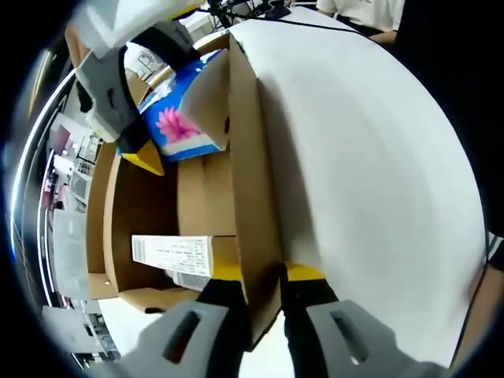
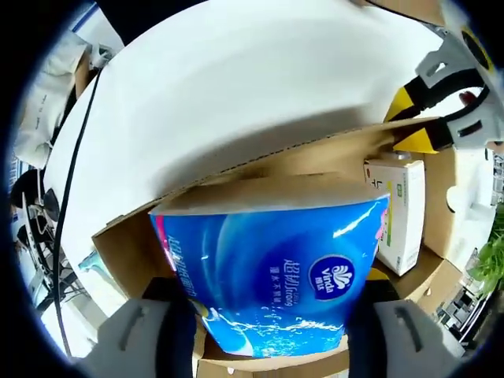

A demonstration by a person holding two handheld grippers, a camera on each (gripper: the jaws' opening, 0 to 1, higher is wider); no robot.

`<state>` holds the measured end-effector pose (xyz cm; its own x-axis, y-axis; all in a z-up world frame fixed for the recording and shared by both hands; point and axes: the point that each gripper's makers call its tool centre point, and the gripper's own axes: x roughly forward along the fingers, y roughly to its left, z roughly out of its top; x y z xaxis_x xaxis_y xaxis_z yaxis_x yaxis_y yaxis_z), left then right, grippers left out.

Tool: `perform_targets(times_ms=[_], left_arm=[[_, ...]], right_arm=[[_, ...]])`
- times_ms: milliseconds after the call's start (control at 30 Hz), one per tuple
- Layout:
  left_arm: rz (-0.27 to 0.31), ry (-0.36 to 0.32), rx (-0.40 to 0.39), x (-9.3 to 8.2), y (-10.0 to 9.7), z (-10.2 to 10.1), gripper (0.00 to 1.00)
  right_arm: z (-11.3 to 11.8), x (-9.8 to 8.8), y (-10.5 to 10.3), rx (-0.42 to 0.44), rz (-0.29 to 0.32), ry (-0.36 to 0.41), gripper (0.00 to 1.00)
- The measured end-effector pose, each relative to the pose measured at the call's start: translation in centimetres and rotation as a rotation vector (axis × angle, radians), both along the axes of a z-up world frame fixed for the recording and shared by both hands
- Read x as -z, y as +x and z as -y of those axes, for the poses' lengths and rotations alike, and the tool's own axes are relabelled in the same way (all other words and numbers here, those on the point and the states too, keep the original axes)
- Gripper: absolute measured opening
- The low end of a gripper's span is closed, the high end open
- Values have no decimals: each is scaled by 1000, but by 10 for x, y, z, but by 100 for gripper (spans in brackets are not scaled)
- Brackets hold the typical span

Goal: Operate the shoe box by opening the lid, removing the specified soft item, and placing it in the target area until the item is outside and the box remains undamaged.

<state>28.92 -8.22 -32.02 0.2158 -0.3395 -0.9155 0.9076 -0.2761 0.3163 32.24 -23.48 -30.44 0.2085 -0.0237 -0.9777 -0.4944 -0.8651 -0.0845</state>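
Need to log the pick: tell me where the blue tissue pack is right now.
The blue tissue pack is clamped in the right gripper, partly inside the open shoe box beside a white carton.

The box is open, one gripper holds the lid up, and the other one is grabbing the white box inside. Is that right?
Almost. The right gripper is grabbing the blue tissue pack, not the small white box, which lies beside it inside the shoe box; the right gripper view shows this. The left gripper does hold the lid.

Blue tissue pack (image 2: pixel 276 276) with pink flower, brown cardboard box (image 1: pixel 252 197), possibly white small carton (image 2: pixel 400 213).
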Motion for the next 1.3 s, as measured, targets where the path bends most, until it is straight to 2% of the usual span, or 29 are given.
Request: perform_targets(times_ms=[800,1300], left_arm=[[2,3,-2,0,0,-1,13],[4,6,-3,0,-1,-1,13]], right_arm=[[2,-31,6,21,81,53,75],[8,-44,8,59,123,48,74]])
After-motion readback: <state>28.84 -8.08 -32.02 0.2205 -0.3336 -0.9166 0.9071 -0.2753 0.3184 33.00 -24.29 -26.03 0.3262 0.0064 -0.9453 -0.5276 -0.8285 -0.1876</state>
